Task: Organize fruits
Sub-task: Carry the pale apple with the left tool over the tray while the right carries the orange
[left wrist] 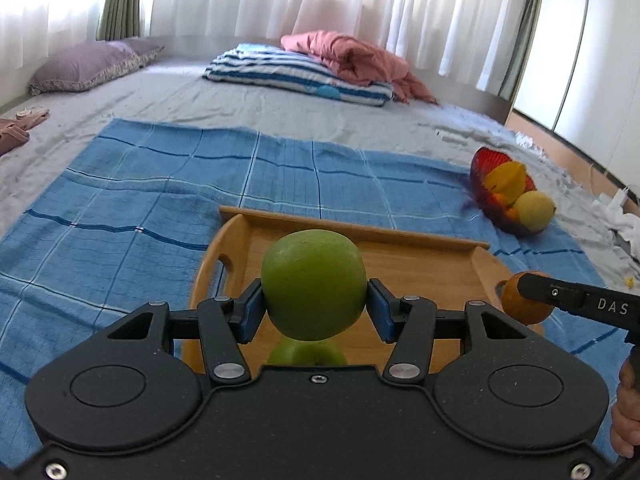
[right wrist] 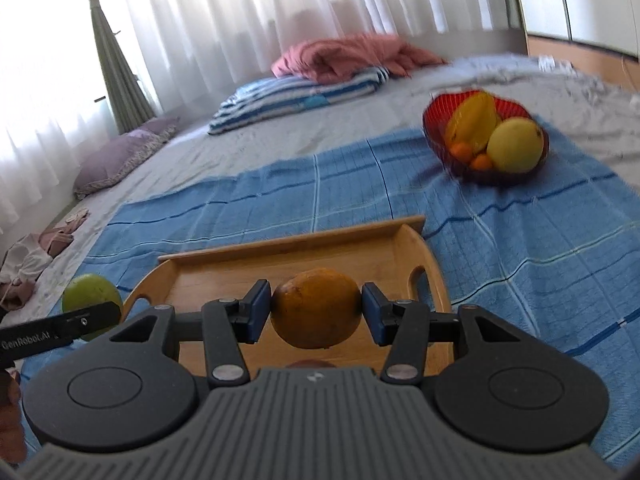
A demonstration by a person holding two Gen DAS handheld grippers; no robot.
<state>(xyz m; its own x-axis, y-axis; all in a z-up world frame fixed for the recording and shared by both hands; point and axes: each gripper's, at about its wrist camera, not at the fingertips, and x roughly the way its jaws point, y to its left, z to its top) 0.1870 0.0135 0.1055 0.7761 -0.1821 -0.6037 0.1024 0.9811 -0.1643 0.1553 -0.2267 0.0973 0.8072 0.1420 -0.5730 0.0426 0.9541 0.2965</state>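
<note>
My left gripper (left wrist: 315, 312) is shut on a green apple (left wrist: 314, 282) and holds it above the wooden tray (left wrist: 420, 264). A second green fruit (left wrist: 306, 354) lies in the tray just below it. My right gripper (right wrist: 317, 314) is shut on an orange (right wrist: 316, 308) above the same tray (right wrist: 348, 248). The orange also shows at the right of the left wrist view (left wrist: 520, 300), and the apple at the left of the right wrist view (right wrist: 90, 292). A reddish fruit (right wrist: 310, 363) peeks out under the orange.
A red wire basket (right wrist: 440, 108) on the blue checked cloth (right wrist: 500, 240) holds a yellow fruit (right wrist: 516, 144), a starfruit and small oranges; it also shows in the left wrist view (left wrist: 484, 164). Folded bedding (left wrist: 296, 72), a pillow (left wrist: 84, 66) and clothes lie further back.
</note>
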